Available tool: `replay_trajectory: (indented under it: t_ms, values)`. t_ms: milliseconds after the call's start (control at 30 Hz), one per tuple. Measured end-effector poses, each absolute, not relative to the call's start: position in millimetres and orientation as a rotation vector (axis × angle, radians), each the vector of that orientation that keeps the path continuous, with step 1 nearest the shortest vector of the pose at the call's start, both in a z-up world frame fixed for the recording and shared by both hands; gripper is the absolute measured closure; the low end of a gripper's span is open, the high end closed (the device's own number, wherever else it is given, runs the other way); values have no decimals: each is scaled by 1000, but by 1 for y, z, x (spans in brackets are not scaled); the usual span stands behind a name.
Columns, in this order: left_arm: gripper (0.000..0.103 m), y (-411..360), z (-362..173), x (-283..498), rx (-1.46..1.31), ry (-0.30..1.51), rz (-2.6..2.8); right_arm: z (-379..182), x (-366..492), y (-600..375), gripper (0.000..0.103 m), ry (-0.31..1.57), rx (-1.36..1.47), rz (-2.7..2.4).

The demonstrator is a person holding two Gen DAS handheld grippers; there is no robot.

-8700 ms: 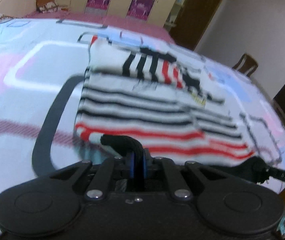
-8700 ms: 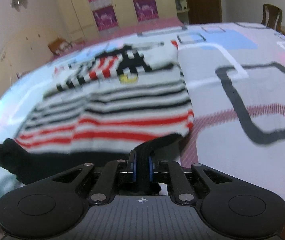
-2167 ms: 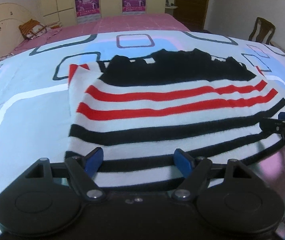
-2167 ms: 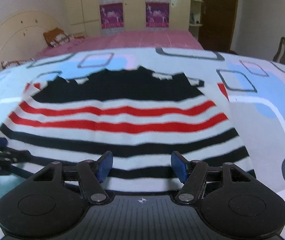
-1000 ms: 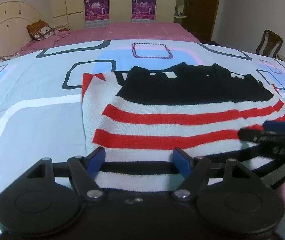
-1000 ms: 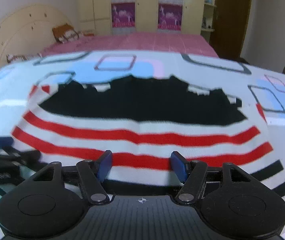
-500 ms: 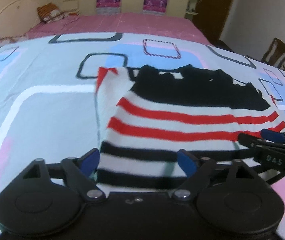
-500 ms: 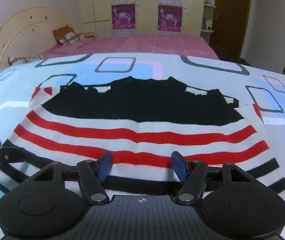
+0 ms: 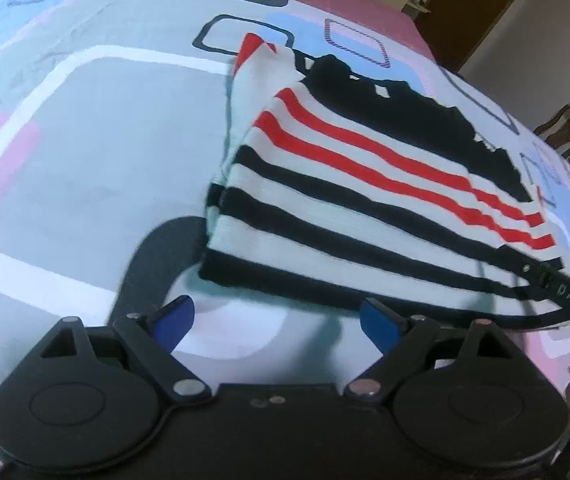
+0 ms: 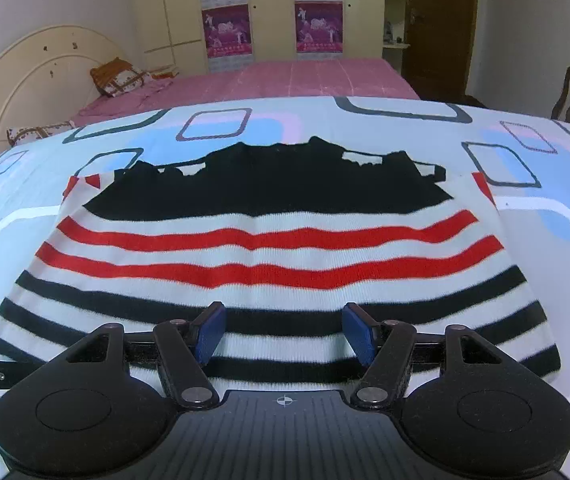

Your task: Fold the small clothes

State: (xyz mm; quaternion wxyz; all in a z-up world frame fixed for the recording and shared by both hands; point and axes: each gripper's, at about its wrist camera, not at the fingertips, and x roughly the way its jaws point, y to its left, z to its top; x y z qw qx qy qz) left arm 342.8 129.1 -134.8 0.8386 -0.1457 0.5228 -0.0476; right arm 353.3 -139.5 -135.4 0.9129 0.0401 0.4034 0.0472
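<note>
The striped sweater (image 10: 277, 264) lies flat and folded on the patterned sheet (image 9: 97, 128), its black band on the side away from both tools. The left gripper (image 9: 273, 320) hangs just short of the sweater's near hem, jaws spread and empty; the right gripper (image 10: 283, 330) sits over that hem, also spread wide. One fold looks finished. Next likely comes gripping a side edge for a crosswise fold.
</note>
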Motion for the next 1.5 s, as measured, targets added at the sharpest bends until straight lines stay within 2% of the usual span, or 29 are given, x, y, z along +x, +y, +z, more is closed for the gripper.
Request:
replay_trajectory:
  t_ms: [267, 533, 567, 600, 633, 700, 833, 1000, 1167, 1233, 1500]
  values:
    - [10, 122, -143, 360, -463, 1052, -132, -134, 350, -141, 39, 836, 78, 89]
    - [12, 125, -150, 382, -568, 957, -137, -138, 355, -147, 39, 855, 69, 66]
    - [13, 126, -151, 383, -582, 941, -131, -139, 356, -147, 39, 856, 65, 63]
    - [22, 127, -151, 384, -593, 919, -116, -140, 358, -148, 39, 857, 62, 61]
    - [37, 128, -152, 384, -601, 902, -101, -140, 360, -148, 39, 858, 61, 60]
    - [55, 133, -156, 385, -636, 874, -65, -140, 365, -149, 39, 856, 59, 58]
    - [70, 140, -161, 388, -697, 854, -47, -140, 378, -147, 39, 843, 58, 60]
    - [79, 139, -163, 388, -724, 838, -33, -142, 398, -138, 39, 826, 29, 92]
    - [82, 136, -162, 384, -727, 817, -10, -161, 414, -135, 39, 836, 15, 120]
    - [84, 135, -157, 382, -721, 801, 0, -169, 412, -131, 34, 800, -48, 129]
    - [86, 88, -101, 382, -541, 680, -23, -173, 415, -141, 32, 783, -48, 193]
